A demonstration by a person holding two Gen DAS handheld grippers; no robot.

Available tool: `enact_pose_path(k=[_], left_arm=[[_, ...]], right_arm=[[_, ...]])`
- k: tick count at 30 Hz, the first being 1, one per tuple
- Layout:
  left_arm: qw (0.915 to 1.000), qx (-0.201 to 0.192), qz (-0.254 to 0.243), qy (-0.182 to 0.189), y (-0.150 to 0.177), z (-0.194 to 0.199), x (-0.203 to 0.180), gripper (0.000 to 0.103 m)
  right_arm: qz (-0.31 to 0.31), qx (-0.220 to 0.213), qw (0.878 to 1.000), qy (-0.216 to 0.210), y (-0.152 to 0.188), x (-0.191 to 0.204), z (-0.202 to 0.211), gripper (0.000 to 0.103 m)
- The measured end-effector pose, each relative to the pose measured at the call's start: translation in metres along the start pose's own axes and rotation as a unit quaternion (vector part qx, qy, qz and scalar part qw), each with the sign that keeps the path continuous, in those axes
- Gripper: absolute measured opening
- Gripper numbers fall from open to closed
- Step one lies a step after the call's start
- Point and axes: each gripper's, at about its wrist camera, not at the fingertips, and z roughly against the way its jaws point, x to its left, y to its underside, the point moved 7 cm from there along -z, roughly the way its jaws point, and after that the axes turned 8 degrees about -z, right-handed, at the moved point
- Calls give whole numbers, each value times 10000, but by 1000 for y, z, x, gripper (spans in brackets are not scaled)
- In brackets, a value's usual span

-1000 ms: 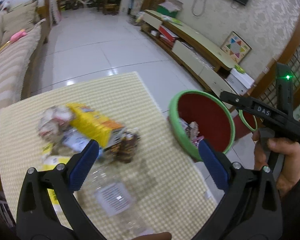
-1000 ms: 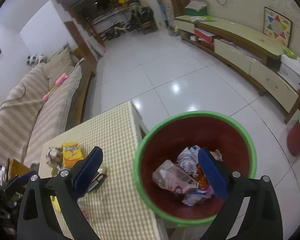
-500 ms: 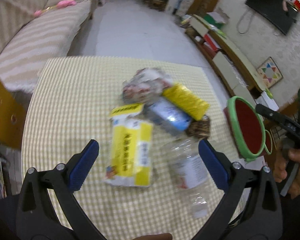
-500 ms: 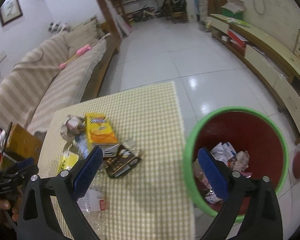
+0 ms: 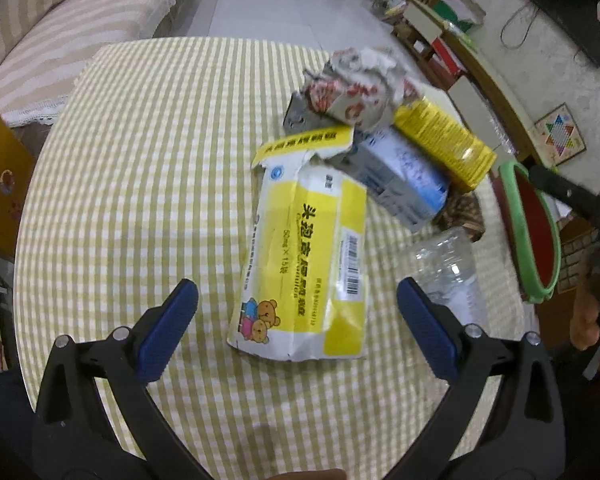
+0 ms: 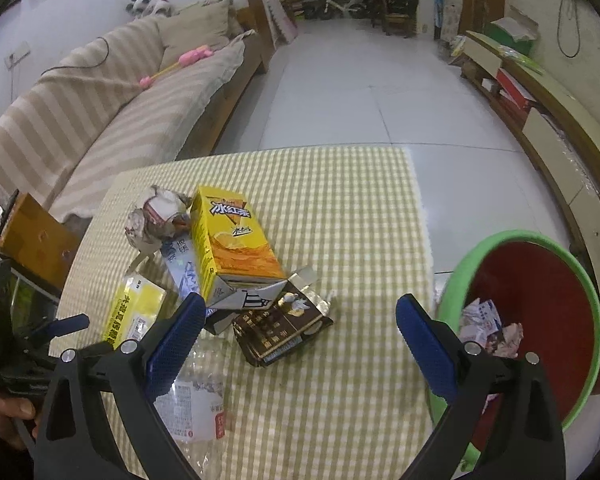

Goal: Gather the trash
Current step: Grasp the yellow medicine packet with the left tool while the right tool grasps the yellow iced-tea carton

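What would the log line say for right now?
left gripper: open, over yellow-white carton | right gripper: open, empty, above dark wrapper | bin: beside table, holds trash

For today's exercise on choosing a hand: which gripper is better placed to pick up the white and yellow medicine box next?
Left. The left gripper is open with the medicine box lying straight between its fingers; the right gripper faces the dark wrapper instead.

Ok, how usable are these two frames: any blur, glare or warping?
Left wrist view: slight motion blur on the crumpled wrapper and blue carton; the yellow box print stays readable. Right wrist view: sharper, with strong fisheye bending of the table edges, dark corners and soft glare on the floor.
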Motion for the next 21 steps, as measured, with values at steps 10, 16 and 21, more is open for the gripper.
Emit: enact_pose_path(k=[10,16,21], left_arm=[[9993,156,-305,-167,-15,-33,-8,97],[9994,105,-253,-188,-19,-42,-4,77],[10000,7,69,-67,-24,-37,11,61]], right_arm=[[76,368,9988,-300,-3,17,-33,93],[-36,572,9969,-539,-4,23,-49,93],[-276,749,9937,-782,-8,21,-59,93]])
